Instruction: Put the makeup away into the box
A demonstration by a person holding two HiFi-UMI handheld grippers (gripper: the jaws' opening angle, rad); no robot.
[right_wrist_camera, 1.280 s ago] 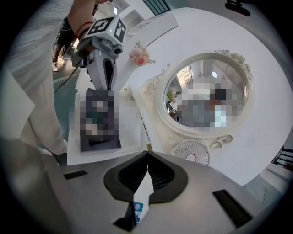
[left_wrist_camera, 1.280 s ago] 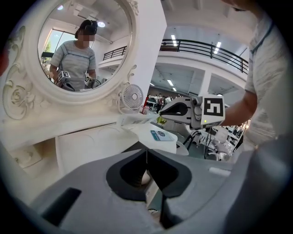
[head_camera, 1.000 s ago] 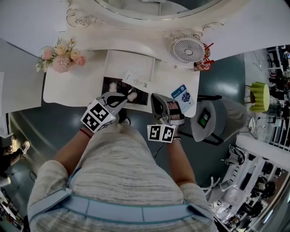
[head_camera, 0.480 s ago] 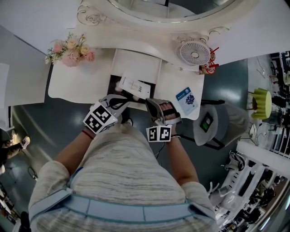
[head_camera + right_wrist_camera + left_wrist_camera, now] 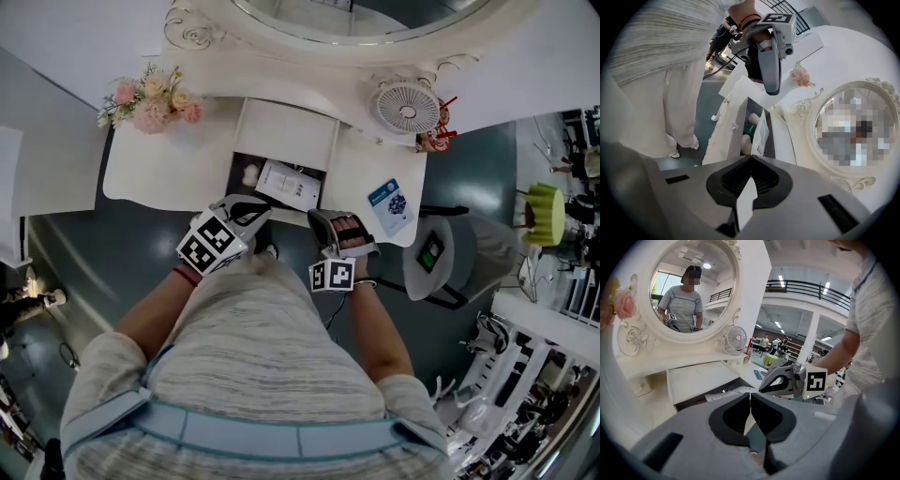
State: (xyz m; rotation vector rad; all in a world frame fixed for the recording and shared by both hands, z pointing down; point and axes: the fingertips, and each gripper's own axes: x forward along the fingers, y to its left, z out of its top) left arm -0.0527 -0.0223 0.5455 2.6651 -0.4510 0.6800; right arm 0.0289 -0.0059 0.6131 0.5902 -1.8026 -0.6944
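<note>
Jaws: left gripper and right gripper closed, empty.
Drawer: rectangular, dark inside; flat white packet seen at 3 o'clock.
Pose: both tilted down, at drawer's 6 o'clock.

A packet lies in the open drawer, flowers at its left, a fan at its right.

The grey plastic two-jaw left gripper, topped by its black-and-white marker cube, is held out in front of the body and tilted downward, its dark-padded jaws pressed together on nothing. The matching grey right gripper sits near it, angled down more steeply, jaws likewise together and empty. The bare left forearm and right forearm reach forward from short striped grey sleeves, with a red band round the left wrist.
</note>
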